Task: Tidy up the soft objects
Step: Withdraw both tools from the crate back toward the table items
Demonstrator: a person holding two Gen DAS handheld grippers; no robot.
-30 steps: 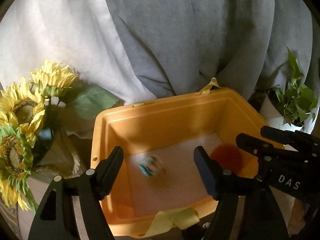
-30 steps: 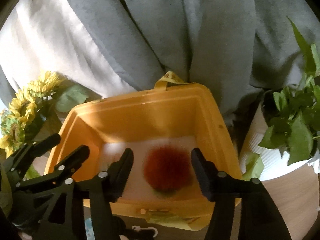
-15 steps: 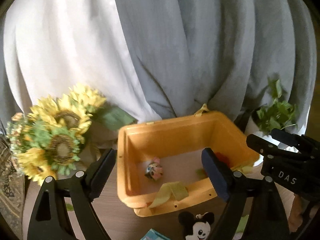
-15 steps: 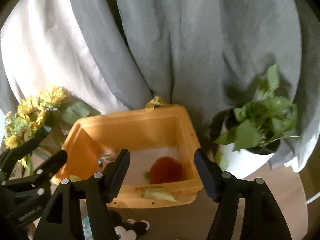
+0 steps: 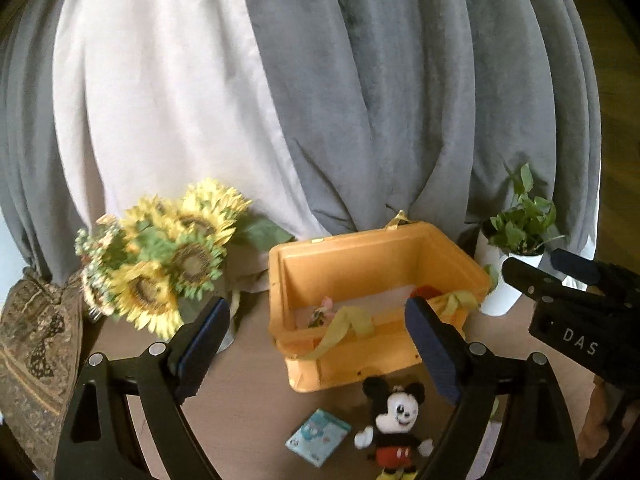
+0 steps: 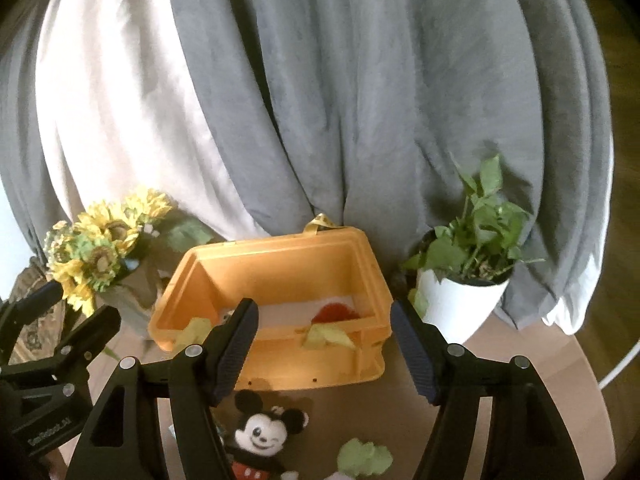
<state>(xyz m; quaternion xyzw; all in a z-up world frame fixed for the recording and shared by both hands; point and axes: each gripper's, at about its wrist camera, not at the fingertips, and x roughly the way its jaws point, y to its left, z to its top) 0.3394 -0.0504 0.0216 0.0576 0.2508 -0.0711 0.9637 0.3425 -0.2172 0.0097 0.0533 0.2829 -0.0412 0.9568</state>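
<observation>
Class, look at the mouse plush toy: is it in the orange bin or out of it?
Out. The mouse plush toy lies on the table in front of the orange bin, outside its near wall.

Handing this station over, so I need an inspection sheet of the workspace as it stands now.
Surface: brown tabletop, partly sunlit.
Job's things: orange bin holds a red fuzzy toy and a small pastel toy; outside it, in front, lie a mouse plush, a light blue pouch and a green soft piece.
Clutter: sunflower bouquet left of the bin, potted plant right.
Grippers: left tool and right tool both open, nothing between the jaws.
Cables: a thin white line at the right edge, unclear.
Surroundings: grey and white curtains behind.
</observation>
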